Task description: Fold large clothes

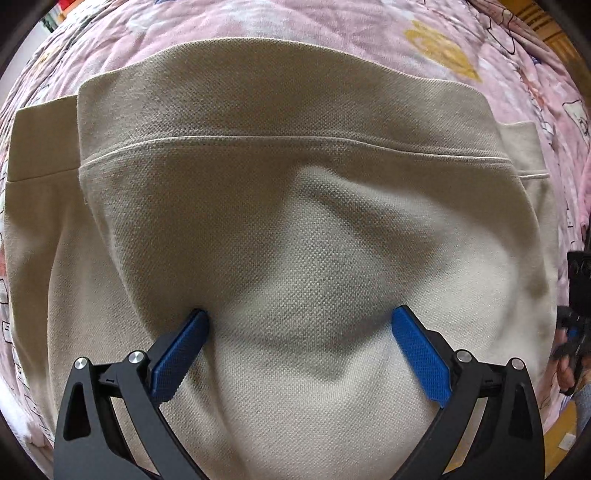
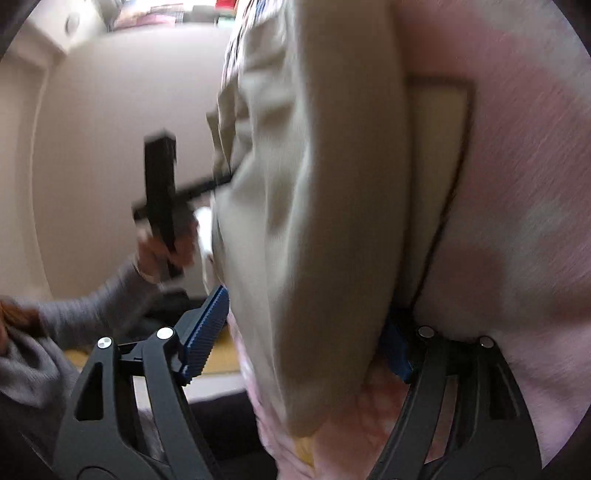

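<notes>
The beige garment (image 1: 295, 221) lies folded on the pink quilt (image 1: 258, 29). The left gripper (image 1: 301, 325) stands wide open, its tips on the garment, gripping nothing. The right gripper (image 2: 306, 317) gapes wide around the garment's edge, pads apart from it.

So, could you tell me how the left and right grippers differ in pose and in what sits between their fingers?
The left gripper points straight down at the flat beige garment, while the right gripper comes at the garment's edge from the side. The left fingers rest on a smooth panel; the right ones straddle a thick folded edge over the pink quilt. Both stand wide open with blue pads.
</notes>
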